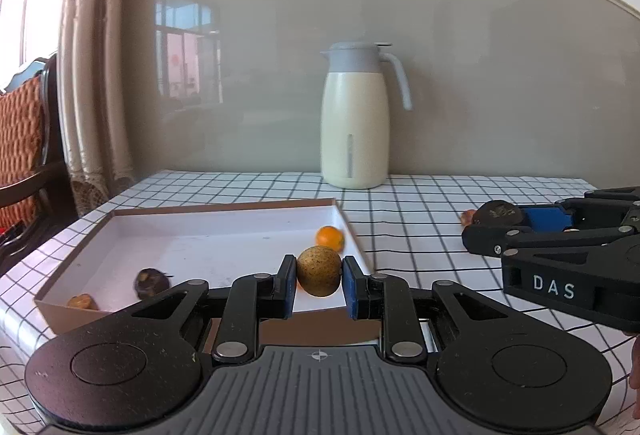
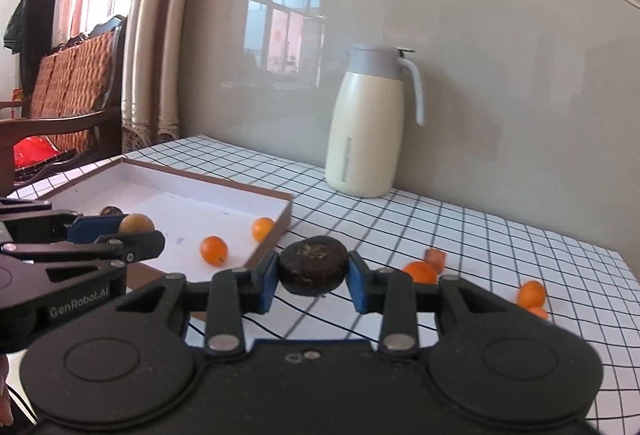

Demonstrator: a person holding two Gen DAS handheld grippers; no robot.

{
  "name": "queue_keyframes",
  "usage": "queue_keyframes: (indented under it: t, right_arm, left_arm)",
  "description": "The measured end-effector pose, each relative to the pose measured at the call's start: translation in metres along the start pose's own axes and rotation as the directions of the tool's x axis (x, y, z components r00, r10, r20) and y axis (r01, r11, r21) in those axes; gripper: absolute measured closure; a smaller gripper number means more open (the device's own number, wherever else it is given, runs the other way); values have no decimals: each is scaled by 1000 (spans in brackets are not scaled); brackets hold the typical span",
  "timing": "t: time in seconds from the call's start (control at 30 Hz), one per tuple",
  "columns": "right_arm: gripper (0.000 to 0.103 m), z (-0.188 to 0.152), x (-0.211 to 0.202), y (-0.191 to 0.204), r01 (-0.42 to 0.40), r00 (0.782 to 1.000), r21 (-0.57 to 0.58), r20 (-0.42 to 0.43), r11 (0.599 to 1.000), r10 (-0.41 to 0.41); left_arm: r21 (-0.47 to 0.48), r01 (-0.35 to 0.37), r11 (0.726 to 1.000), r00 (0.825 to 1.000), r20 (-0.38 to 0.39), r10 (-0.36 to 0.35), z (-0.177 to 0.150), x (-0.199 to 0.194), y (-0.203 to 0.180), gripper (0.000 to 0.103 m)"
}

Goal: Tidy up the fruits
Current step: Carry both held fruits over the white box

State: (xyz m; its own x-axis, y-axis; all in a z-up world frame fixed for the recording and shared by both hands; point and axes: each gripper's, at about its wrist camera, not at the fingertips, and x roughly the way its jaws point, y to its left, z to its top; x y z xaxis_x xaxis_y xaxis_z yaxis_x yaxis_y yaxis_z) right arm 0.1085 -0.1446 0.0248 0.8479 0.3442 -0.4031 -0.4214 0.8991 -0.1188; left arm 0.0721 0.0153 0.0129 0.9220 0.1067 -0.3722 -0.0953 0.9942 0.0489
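Blurring dark fruit (image 1: 151, 281) in tray (image 1: 224, 213)

Black left tool (image 1: 319, 277), blue pads, silver screws, "DAS" lettering.

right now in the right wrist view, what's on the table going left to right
left gripper holding a tan fruit → white tray → right gripper holding a dark round fruit → thermos jug → loose oranges
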Motion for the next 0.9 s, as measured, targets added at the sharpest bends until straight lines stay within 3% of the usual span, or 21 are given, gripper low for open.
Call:
queue_keyframes:
  t: [0.9]
  right_arm:
    - [76,20,26,62,-127,992,-43,14,991,127]
  left_arm:
    - [-69,-144,987,990,-3,144,-8,-5,86,79]
